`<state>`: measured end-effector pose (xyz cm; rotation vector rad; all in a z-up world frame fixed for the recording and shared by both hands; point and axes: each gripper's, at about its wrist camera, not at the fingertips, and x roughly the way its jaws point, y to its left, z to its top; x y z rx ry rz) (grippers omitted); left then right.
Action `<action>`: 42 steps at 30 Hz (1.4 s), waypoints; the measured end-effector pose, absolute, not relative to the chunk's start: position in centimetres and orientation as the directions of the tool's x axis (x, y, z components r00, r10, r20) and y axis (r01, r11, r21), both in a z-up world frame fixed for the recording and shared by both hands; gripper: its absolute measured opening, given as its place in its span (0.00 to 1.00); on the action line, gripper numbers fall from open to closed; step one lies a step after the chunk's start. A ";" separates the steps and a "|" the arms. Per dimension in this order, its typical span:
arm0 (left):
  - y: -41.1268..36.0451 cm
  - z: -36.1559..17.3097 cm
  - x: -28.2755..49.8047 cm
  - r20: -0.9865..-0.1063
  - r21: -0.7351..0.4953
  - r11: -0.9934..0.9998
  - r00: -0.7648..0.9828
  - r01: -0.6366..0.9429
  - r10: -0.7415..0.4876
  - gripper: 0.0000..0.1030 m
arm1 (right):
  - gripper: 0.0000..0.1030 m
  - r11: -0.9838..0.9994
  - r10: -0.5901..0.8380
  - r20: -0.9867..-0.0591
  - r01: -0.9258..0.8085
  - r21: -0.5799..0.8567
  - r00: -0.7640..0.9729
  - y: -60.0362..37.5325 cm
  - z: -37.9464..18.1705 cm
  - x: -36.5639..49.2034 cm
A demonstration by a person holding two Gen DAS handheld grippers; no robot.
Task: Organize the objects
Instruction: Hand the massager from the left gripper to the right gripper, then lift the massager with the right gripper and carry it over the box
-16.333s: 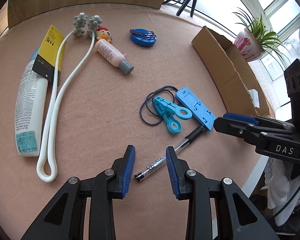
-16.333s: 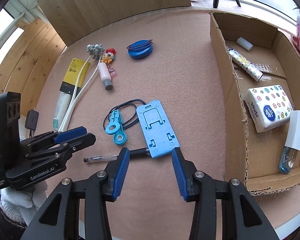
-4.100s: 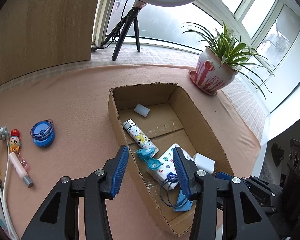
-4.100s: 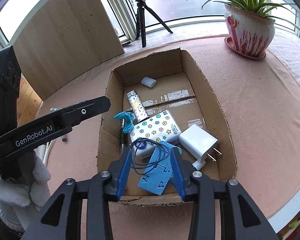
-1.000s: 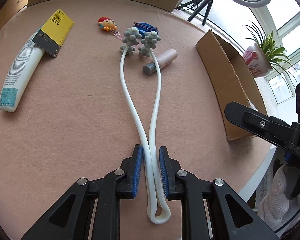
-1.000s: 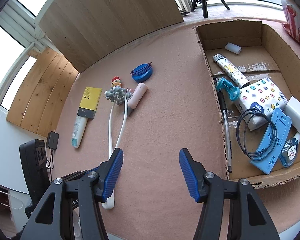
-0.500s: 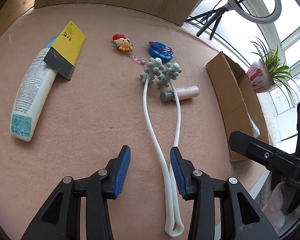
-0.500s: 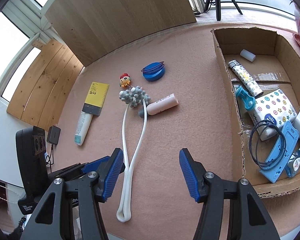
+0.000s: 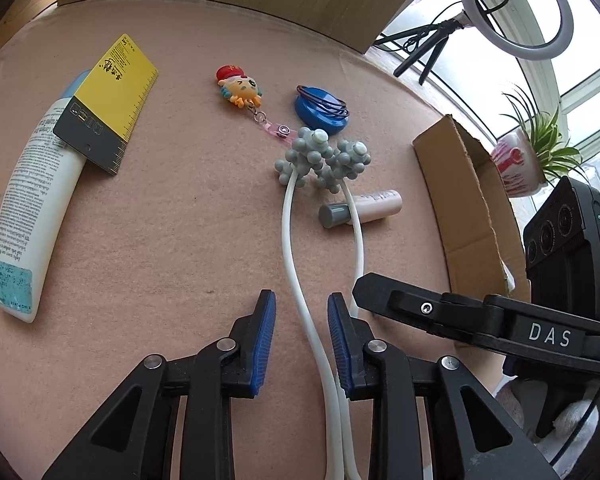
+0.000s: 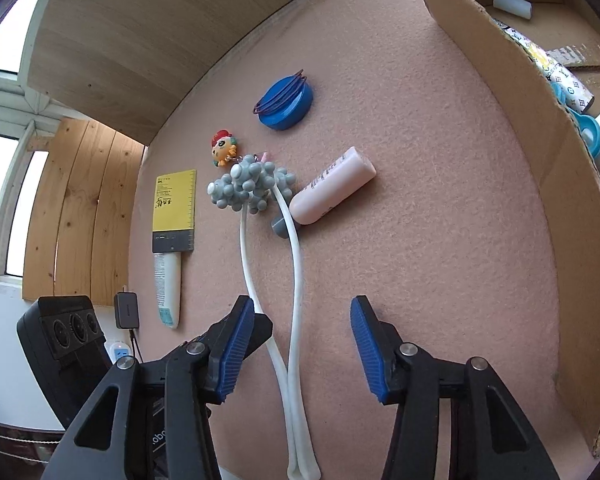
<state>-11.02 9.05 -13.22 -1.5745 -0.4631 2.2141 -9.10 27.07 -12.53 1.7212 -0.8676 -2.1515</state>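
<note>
Left wrist view: long white U-shaped massager with two grey knobbly ball heads lies flat on the pink felt-covered table, heads far from the camera, closed loop end running back under the tools. Left tongs straddle its stems near the loop; jaws closing, one stem between the blue pads, the other stem against the right-hand pad, no firm clamp visible yet, so I read them as apart. Right wrist view: right tongs also closing, pads wide of the stems, nothing pinched. One stem rests across the grey cap of a small pink tube; the heads touch a cartoon keychain with a red cap at its pink tab, and a round blue lid wrapped in dark hair ties sits just beyond. Judgement: the step is picking up the massager for the open cardboard box to the right. Best to gather both stems inside one pair of pads before squeezing, then lift the head end clear, since dragging would likely take the tube or keychain along. Long and springy; the second tongs could support it further up. White lotion tube under a yellow card lies well apart.
</note>
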 end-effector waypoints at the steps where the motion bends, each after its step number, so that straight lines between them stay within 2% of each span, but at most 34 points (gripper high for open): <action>1: 9.2 -13.3 -11.1 -0.821 -0.477 -0.871 -0.294 -0.118 0.489 0.26 | 0.39 -0.791 -0.540 -0.800 -0.167 0.589 -0.261 26.9 -12.8 -9.2; 5: 9.4 -13.5 -11.2 -0.817 -0.484 -0.867 -0.291 -0.120 0.497 0.19 | 0.25 -0.813 -0.523 -0.815 -0.140 0.565 -0.250 26.2 -13.0 -9.3; 8: 9.9 -13.5 -11.1 -0.819 -0.476 -0.869 -0.292 -0.133 0.494 0.17 | 0.16 -0.820 -0.518 -0.820 -0.129 0.557 -0.244 26.1 -13.2 -9.3; 12: 10.2 -13.3 -10.9 -0.822 -0.468 -0.873 -0.294 -0.139 0.488 0.12 | 0.08 -0.817 -0.531 -0.814 -0.115 0.566 -0.233 25.8 -13.3 -9.3; 27: 10.8 -8.8 -9.6 -0.784 -0.465 -0.867 -0.374 -0.176 0.496 0.11 | 0.06 -0.856 -0.483 -0.829 -0.050 0.515 -0.284 25.6 -10.5 -8.6; 42: 16.7 -3.7 -9.4 -0.695 -0.524 -0.793 -0.381 -0.311 0.609 0.09 | 0.04 -0.833 -0.478 -0.779 -0.073 0.549 -0.406 30.9 -5.5 -7.2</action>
